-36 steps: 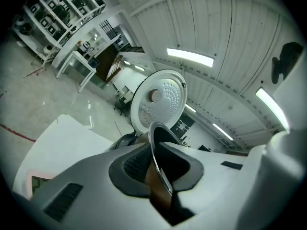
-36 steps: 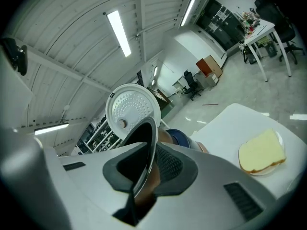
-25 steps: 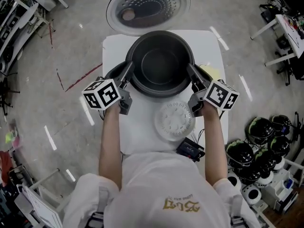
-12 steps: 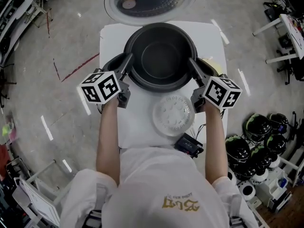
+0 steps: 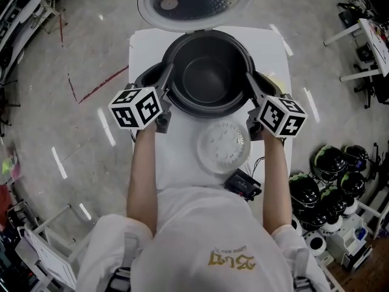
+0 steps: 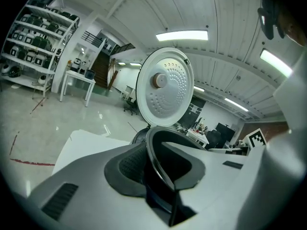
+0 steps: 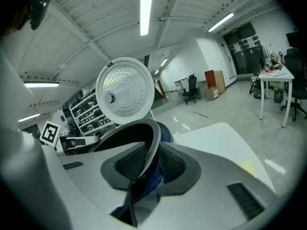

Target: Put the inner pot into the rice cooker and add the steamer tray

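The dark inner pot [image 5: 208,72] sits in the mouth of the rice cooker [image 5: 146,81], whose lid [image 5: 196,2] stands open behind it. My left gripper [image 5: 165,73] [image 6: 160,162] is shut on the pot's left rim. My right gripper [image 5: 249,79] [image 7: 146,164] holds the right rim; its jaws have just been opening a little, and the rim is still between the pads. The white perforated steamer tray [image 5: 223,146] lies flat on the table just in front of the pot.
The cooker stands on a small white table [image 5: 179,163]. A black device [image 5: 243,186] lies at the table's front right. A yellow slip [image 7: 247,166] is beside the cooker. Several helmets [image 5: 331,163] are piled on the floor to the right.
Both grippers have rolled a little at the pot's rim, the right one more. The pot has stayed over the cooker.
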`<state>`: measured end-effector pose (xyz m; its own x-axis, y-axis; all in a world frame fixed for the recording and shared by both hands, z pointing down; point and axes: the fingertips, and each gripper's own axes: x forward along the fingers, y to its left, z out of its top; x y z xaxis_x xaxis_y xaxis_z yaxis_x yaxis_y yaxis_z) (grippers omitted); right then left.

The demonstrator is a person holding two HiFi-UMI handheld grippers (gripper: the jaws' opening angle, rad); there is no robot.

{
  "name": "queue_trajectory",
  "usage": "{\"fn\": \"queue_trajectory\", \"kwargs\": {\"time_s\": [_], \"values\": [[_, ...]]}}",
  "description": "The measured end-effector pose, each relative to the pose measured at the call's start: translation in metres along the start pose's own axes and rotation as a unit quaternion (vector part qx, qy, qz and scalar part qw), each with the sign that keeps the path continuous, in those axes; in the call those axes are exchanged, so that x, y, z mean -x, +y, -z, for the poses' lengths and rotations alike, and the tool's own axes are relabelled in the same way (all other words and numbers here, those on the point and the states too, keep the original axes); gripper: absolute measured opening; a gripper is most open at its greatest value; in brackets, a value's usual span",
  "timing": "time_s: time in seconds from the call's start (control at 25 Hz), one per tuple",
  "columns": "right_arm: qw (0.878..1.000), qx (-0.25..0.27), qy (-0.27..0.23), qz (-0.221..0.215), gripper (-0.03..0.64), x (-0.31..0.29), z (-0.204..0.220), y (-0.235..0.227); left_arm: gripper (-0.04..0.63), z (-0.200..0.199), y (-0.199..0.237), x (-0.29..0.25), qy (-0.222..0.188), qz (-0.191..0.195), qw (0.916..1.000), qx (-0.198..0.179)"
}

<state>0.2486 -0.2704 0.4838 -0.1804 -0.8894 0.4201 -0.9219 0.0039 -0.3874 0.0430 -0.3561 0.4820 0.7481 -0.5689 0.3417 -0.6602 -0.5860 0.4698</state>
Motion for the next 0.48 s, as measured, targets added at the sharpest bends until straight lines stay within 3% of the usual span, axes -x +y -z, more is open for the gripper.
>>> {"fn": "queue_trajectory", "kwargs": {"time_s": [0.28, 0.48], "values": [[1.000, -0.007, -0.007, 0.001, 0.107, 0.004, 0.002, 0.000, 0.110, 0.001, 0.001, 0.006, -0.017, 0.007, 0.9997, 0.017], [1.000, -0.013, -0.012, 0.009, 0.107, 0.012, 0.004, -0.001, 0.107, 0.003, 0.003, 0.014, -0.029, 0.020, 0.9977, 0.058]]}}
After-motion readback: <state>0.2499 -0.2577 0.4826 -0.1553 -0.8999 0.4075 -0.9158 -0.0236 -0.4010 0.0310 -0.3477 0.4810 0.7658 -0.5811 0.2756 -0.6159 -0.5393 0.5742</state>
